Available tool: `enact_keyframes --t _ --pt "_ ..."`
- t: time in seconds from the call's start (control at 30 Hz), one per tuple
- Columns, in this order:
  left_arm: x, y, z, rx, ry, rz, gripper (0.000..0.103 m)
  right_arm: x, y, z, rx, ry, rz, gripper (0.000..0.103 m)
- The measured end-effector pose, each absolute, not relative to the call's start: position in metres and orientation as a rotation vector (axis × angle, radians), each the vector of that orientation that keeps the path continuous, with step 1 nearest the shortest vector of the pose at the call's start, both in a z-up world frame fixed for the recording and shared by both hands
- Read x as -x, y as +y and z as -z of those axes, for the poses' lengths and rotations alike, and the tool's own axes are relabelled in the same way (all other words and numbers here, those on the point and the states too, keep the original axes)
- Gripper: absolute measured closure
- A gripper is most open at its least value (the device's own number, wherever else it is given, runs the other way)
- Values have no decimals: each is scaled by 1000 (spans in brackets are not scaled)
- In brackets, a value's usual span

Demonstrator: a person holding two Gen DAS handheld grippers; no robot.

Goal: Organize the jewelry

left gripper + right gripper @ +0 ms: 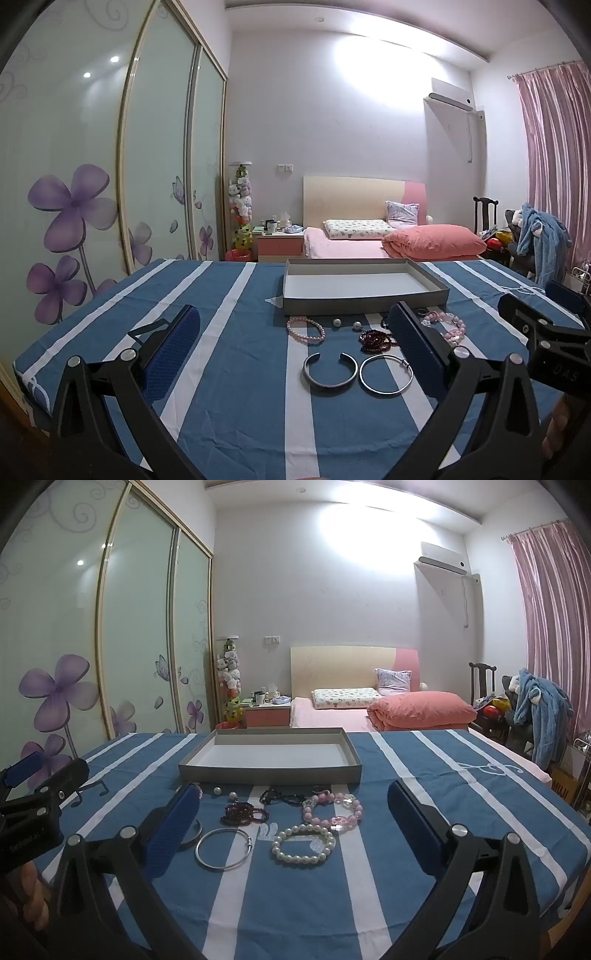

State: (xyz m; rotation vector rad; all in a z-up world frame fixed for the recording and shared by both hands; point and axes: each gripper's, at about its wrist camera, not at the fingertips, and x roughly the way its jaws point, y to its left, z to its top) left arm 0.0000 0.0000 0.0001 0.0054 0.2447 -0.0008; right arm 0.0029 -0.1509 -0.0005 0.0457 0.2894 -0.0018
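Right wrist view: both claws (291,819) (295,339) spread wide, empty, above bracelets (303,844).

On the bench (424,775) the tray (269,771) sits at twelve o'clock. Before it lie the bracelets: bangle (223,848) at nine, pearls (303,843) centre, cuff (330,369) left of the bangle.

The other gripper's black body (554,369) bears the letters "DAS". A cardboard box (563,794) beyond the table's right edge reads "MUJI".
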Motion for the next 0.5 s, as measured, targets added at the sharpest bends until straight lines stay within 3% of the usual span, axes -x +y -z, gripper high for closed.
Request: enact_keyframes --t 0.5 --pt "0 -1 0 -6 246 1 2 -3 -152 0 -43 289 3 4"
